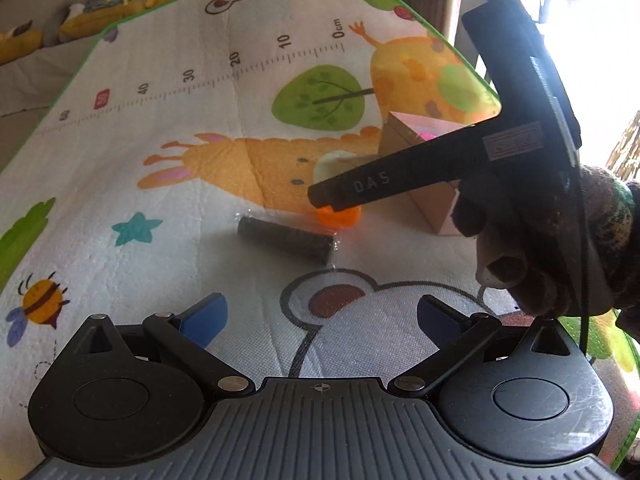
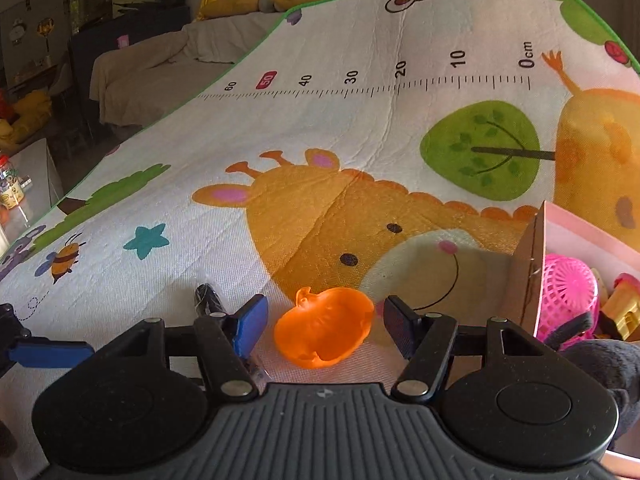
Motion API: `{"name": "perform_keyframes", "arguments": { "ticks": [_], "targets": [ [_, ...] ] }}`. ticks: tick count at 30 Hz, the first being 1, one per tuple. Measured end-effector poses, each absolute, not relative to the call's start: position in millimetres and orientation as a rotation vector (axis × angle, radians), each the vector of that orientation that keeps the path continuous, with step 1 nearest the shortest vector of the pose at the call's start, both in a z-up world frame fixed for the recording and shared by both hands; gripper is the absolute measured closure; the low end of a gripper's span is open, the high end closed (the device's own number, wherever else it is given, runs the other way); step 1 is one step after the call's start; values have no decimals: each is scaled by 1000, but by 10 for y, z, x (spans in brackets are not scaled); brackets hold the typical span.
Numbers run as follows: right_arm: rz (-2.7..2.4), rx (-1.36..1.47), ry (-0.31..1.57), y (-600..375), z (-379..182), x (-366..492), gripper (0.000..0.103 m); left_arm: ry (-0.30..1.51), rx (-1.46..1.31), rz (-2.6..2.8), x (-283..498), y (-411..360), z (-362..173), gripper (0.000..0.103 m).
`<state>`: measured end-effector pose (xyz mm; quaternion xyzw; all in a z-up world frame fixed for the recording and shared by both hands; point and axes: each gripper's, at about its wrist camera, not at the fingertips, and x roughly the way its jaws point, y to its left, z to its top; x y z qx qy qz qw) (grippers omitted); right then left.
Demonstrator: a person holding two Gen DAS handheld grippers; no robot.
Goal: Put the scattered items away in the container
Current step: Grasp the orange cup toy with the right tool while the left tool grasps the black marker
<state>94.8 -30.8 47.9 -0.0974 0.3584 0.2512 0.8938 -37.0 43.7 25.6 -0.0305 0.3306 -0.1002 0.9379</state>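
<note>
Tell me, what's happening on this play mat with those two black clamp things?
A person is tidying toys into a cardboard box with a hand-held gripper in each hand. The right gripper is open, its fingers either side of an orange toy piece on the mat. The left gripper hangs open and empty, short of a dark wrapped roll. A pink basket already sits in the box.
</note>
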Motion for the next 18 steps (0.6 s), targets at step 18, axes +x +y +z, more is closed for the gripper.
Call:
{"name": "perform_keyframes", "arguments": {
  "ticks": [18],
  "targets": [
    [378,-243,666,-1329,674,-371,48,618,145,-194,64,382,219,0]
  ]
}}
